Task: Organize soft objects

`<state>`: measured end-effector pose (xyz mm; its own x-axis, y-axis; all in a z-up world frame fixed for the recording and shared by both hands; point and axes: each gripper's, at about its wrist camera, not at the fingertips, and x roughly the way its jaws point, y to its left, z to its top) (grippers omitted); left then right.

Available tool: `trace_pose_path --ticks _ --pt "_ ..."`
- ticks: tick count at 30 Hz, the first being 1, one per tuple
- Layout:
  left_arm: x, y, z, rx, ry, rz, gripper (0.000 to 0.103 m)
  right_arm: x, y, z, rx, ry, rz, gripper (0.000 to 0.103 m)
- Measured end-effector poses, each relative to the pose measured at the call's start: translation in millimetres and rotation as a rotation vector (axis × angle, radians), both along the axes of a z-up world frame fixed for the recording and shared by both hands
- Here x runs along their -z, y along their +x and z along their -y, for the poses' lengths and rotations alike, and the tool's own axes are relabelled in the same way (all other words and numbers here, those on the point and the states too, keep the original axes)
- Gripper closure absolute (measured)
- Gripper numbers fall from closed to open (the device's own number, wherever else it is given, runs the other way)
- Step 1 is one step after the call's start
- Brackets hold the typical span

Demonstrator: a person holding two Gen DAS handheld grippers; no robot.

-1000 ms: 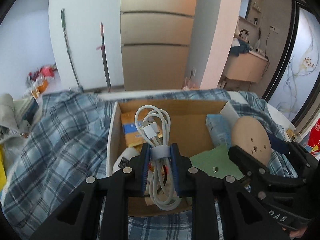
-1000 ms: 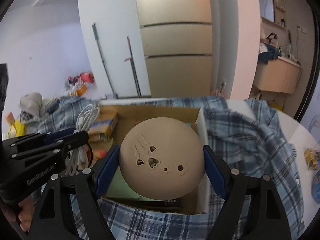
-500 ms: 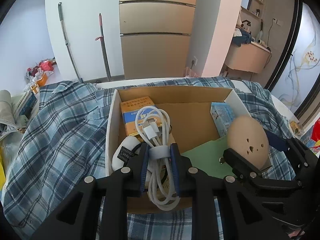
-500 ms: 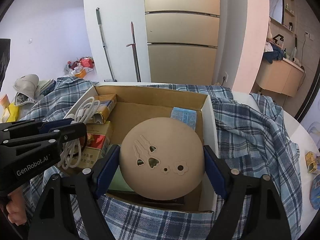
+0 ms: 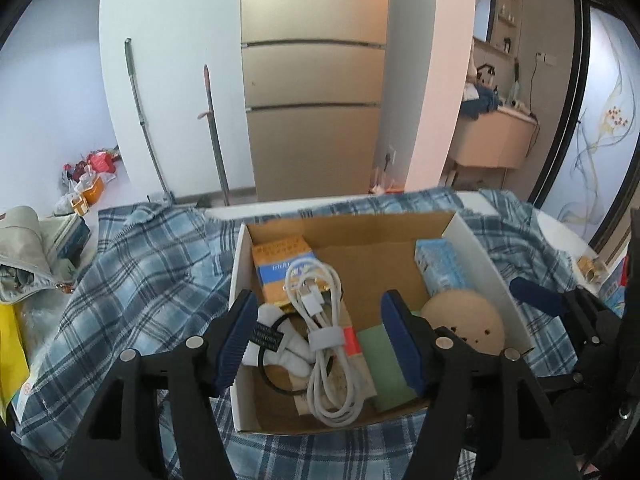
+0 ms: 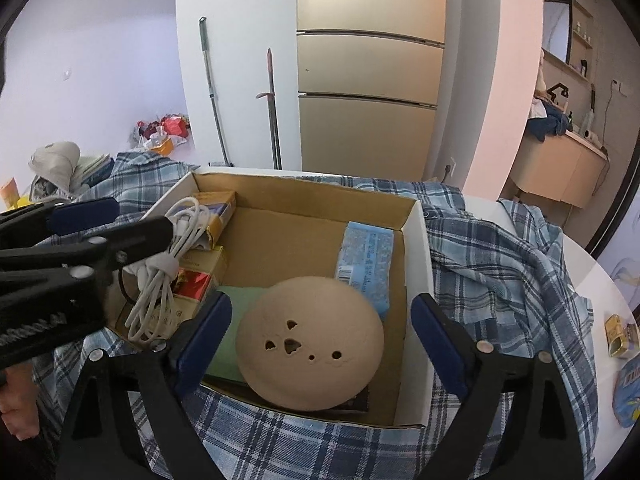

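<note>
Plaid blue cloth [image 5: 132, 300] covers the surface, hiding whatever lies beneath, and a cardboard box [image 5: 476, 256] sits on it. Inside, the bundled white cable [image 5: 324, 320] rests on packets; the left gripper [image 5: 320, 338] has just been opening, its pads now clear of the cable lying between them. The right gripper [image 6: 320, 334] has also just spread, leaving the tan round cushion [image 6: 310, 342] free in the box's near corner. A green pad [image 6: 228, 332] is mostly buried under cushion and finger; printing on the packets is unreadable.
</note>
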<state>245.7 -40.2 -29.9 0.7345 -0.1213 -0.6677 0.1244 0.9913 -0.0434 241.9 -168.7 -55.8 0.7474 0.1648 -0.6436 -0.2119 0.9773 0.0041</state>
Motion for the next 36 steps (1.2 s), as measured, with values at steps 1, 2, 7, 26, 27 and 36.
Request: trace_pose_path --ticks 1,2,7,26,27,36 --pt "-2.5 -1.5 -0.9 -0.001 -0.004 0.014 0.037 -2.0 -0.5 1.3 0.006 0.003 0.008 0.012" --pt "-4.7 -2.9 -1.7 -0.008 -0.005 0.026 0.037 -4.8 -1.4 3.2 0.010 0.006 0.018 0.012" --pt "-22.4 -19.2 -2.5 -0.016 -0.009 0.136 0.037 -31.9 -14.7 11.9 0.051 0.013 0.131 0.012" --pt "-135.6 -165.4 -2.7 -0.013 0.036 0.599 0.004 -150.3 -127.9 38.7 0.134 0.073 0.557 0.000" --pt "-137.9 -172.0 -4.0 -0.026 0.039 0.628 0.000 -152.6 -133.9 39.0 0.137 0.063 0.570 0.000" --pt "-145.8 -204.6 -6.9 0.009 -0.003 0.686 0.000 -170.0 -173.0 43.4 0.126 0.068 0.665 0.000"
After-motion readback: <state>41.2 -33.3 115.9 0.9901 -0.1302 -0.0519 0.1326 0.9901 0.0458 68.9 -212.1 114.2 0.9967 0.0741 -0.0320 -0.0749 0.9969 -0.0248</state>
